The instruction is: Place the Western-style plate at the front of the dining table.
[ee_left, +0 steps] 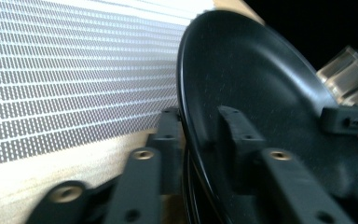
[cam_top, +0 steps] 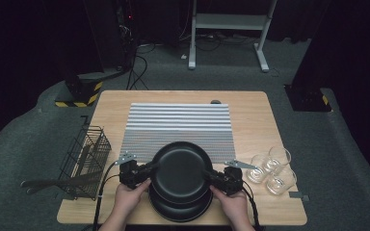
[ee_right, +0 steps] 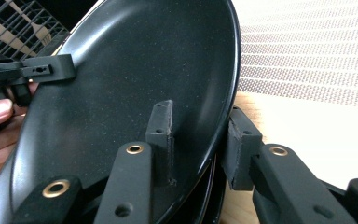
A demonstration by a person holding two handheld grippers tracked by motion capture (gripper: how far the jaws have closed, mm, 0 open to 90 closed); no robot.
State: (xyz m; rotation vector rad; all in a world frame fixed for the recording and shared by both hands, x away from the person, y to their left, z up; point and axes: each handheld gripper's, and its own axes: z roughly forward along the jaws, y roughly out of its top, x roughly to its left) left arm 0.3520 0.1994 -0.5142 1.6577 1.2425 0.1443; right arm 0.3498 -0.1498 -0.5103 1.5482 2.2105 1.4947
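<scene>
Nearest to me, at the front edge of the wooden table (cam_top: 260,115), my two hands hold a gripper each. The left gripper (cam_top: 150,169) has one jaw above and one below the left rim of a black plate (cam_top: 180,168), the pads closed on the rim. The right gripper (cam_top: 209,174) straddles the opposite rim; from its own camera one pad lies against the plate's upper face, while the other seems to stand just off the underside, so I cannot tell whether that grip is firm. The plate is lifted and tilted slightly above a second black plate (cam_top: 180,209) lying flat on the table directly beneath it.

Just beyond the plates lies a grey striped mat (cam_top: 178,122), spread across the middle of the table. To my left stands a black wire basket (cam_top: 84,161) holding utensils. To my right, near the table's edge, three clear glasses (cam_top: 272,171) stand together.
</scene>
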